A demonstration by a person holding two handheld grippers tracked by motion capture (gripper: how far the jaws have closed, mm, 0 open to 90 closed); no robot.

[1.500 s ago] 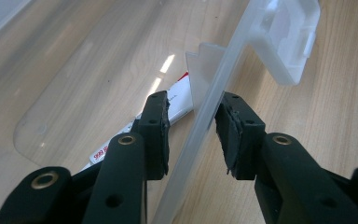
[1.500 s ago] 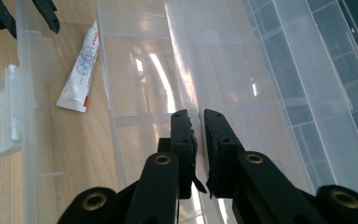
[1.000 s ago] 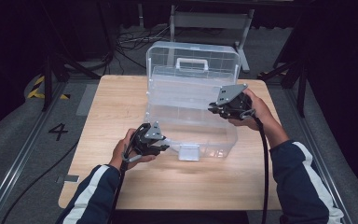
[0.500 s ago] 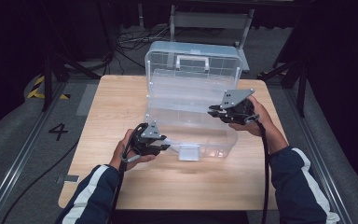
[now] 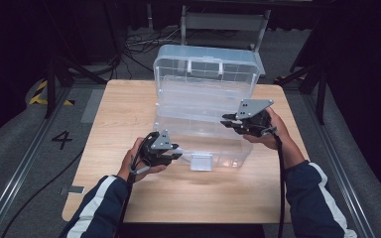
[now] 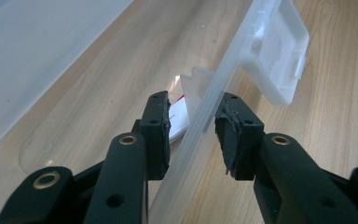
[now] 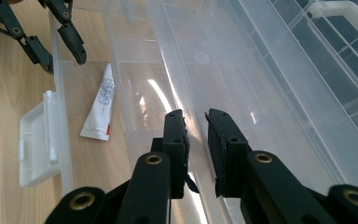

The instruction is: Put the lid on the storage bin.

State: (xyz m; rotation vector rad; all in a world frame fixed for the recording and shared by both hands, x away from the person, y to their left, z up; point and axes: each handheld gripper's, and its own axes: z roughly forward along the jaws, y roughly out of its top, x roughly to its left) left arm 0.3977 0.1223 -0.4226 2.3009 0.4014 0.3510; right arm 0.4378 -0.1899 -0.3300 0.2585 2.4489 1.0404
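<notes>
A clear plastic box (image 5: 238, 148) stands on the wooden table (image 5: 124, 109), its lid (image 5: 206, 74) swung up at the back. Inside it lies a white tube (image 7: 100, 105), seen also through the front wall (image 6: 179, 121). My left gripper (image 5: 176, 153) straddles the box's front wall (image 6: 205, 107) beside the white latch (image 6: 279, 56). One pad is close against the wall, and a gap shows at the other. My right gripper (image 5: 226, 120) hovers over the box's right side. Its jaws (image 7: 196, 135) stand a narrow gap apart with nothing between them.
A metal frame (image 5: 223, 22) and cables stand on the floor behind the table. Grey rails run along both sides, with a "4" (image 5: 62, 140) marked on the floor at the left. Bare wood lies in front of the box and to its left.
The right gripper has drifted slightly lower and toward me. The left hand, the box and its raised lid have kept their places.
</notes>
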